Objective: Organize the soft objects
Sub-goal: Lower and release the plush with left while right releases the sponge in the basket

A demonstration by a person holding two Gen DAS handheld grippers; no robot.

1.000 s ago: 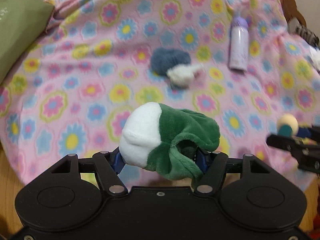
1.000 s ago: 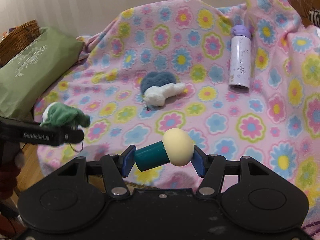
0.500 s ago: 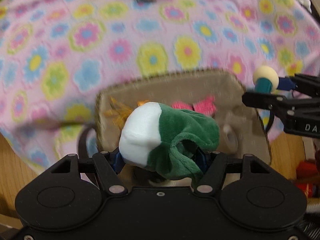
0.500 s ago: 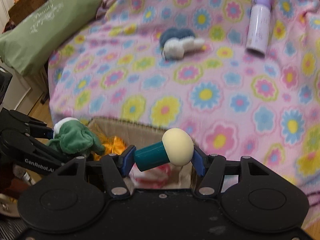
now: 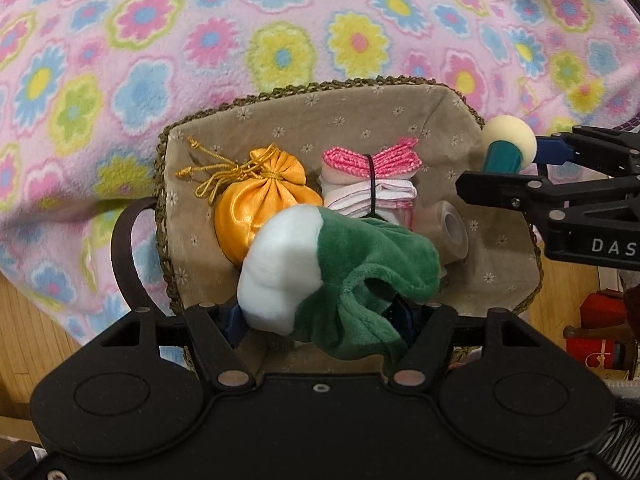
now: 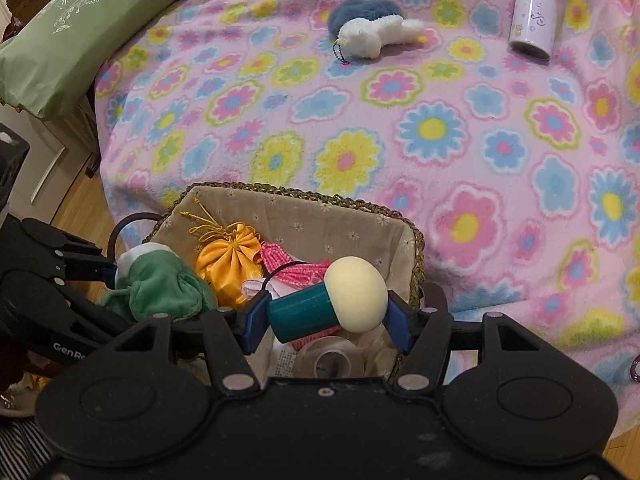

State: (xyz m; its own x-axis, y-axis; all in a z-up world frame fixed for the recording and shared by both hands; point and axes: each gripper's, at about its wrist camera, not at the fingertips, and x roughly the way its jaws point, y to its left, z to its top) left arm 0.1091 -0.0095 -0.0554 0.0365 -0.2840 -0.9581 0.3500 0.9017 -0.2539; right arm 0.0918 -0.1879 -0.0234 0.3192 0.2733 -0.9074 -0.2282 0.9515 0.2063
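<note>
Green-and-white plush toy (image 5: 336, 276) and teal-stemmed cream mushroom toy (image 6: 332, 300) hung over the fabric-lined woven basket (image 5: 360, 116).
Left gripper (image 5: 320, 316) clamped the plush; right gripper (image 6: 326, 316) pinched the mushroom near the basket's right edge.

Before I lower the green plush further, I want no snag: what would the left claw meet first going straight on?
Probably the basket's cloth-lined floor near the orange satin pouch; depth is unclear.
</note>
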